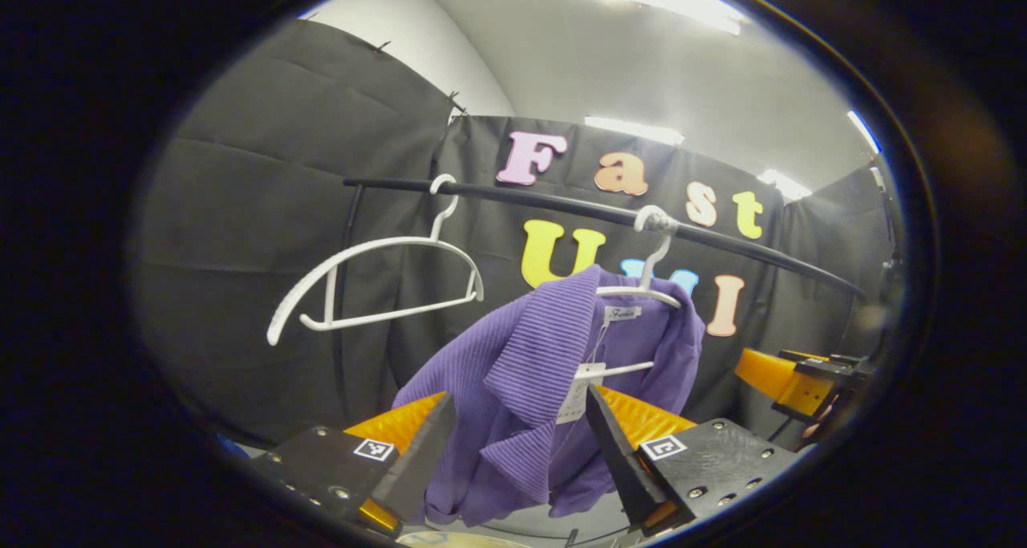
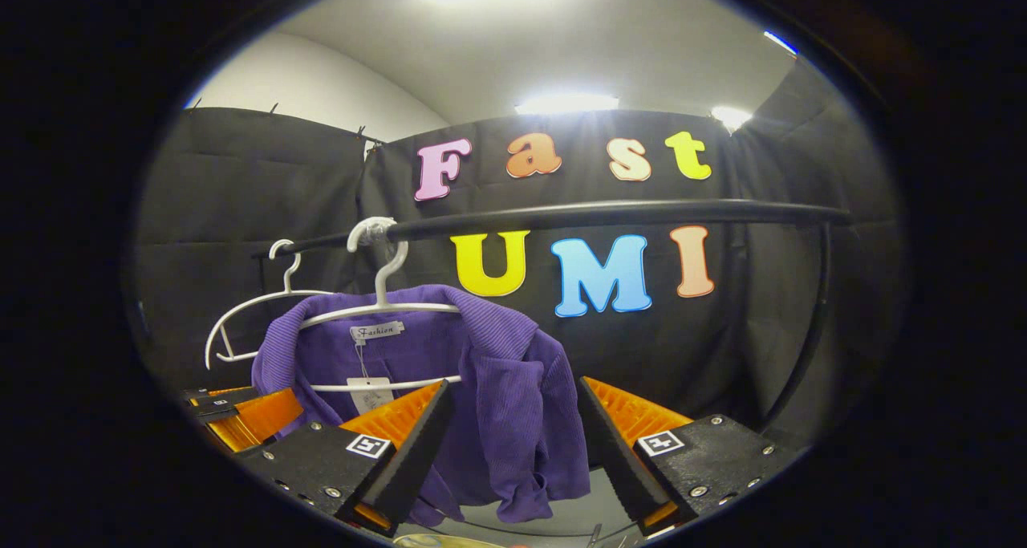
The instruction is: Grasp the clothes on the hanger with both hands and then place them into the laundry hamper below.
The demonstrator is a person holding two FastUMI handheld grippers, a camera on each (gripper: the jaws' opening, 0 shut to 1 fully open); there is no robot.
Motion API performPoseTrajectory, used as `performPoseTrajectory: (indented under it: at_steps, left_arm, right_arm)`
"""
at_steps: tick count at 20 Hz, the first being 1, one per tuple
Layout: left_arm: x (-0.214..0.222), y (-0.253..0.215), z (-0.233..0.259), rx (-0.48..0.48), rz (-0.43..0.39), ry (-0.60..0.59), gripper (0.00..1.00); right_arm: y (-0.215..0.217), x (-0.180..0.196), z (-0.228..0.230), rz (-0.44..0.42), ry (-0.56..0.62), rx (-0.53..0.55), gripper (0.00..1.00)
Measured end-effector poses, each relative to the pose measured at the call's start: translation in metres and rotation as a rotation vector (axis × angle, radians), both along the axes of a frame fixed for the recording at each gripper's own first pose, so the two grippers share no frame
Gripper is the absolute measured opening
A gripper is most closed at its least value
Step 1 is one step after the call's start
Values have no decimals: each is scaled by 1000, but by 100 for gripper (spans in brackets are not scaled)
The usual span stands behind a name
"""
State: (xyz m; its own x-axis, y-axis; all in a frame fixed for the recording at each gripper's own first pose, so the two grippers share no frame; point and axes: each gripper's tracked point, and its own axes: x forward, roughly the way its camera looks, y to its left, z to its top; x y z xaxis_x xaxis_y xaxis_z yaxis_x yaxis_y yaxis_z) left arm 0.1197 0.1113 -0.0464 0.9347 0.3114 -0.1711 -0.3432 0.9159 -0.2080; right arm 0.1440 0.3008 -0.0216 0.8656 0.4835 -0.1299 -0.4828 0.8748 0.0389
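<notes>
A purple ribbed knit garment hangs on a white plastic hanger, whose hook sits over a black horizontal metal rail. The garment droops unevenly, bunched low on one side, with a paper tag dangling at its neck.

In the left gripper view the left tool stands with its two fingers wide apart — the garment's lower folds show in the gap between them, but whether either finger touches the cloth cannot be told. In the right gripper view the right tool is likewise spread wide, the garment's hanging side showing in the gap between the fingers; contact cannot be told here either. Neither tool clamps anything.

There are two hangers on the rail: the one carrying the garment and a second, bare white plastic hanger further along. One garment, one rail. The other tool also appears at the edge of each view.
</notes>
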Motion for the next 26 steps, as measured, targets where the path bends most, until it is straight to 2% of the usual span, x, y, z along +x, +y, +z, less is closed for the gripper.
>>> performPoseTrajectory:
  at_steps: [3,4,6,7,9,12,16,18,19,20,21,23,24,25,26]
  left_arm:
    - [21,-2,-15,3,64,27,98]
    - [27,-1,-20,12,86,41,94]
    - [32,5,-27,37,141,67,99]
    - [34,6,-28,43,164,65,94]
    - [37,11,-28,62,208,67,98]
    - [36,20,-31,105,266,95,82]
    - [34,21,-29,80,284,81,56]
    - [36,18,-30,51,255,61,45]
    - [34,17,-33,46,243,61,39]
    - [32,17,-32,49,232,57,33]
    - [25,18,-29,56,257,46,28]
    - [32,7,-19,14,203,-20,5]
    - [32,2,-19,7,178,-29,5]
    - [27,-1,-20,22,161,-28,5]
    - [26,1,-19,48,168,-22,5]
  right_arm:
    - [14,26,-21,26,34,15,96]
    - [19,35,-26,31,38,23,95]
    - [27,49,-36,47,47,38,96]
    - [31,54,-41,58,54,45,96]
    - [38,64,-53,78,75,47,96]
    - [46,74,-65,110,87,46,96]
    - [55,81,-65,144,63,51,92]
    - [59,85,-64,160,57,58,80]
    - [58,87,-65,163,55,56,69]
    - [56,91,-65,160,52,54,63]
    - [54,94,-64,161,55,58,50]
    - [52,96,-66,185,83,79,29]
    - [50,99,-64,192,87,90,23]
    - [49,100,-60,206,82,103,10]
    - [53,100,-61,219,88,114,7]
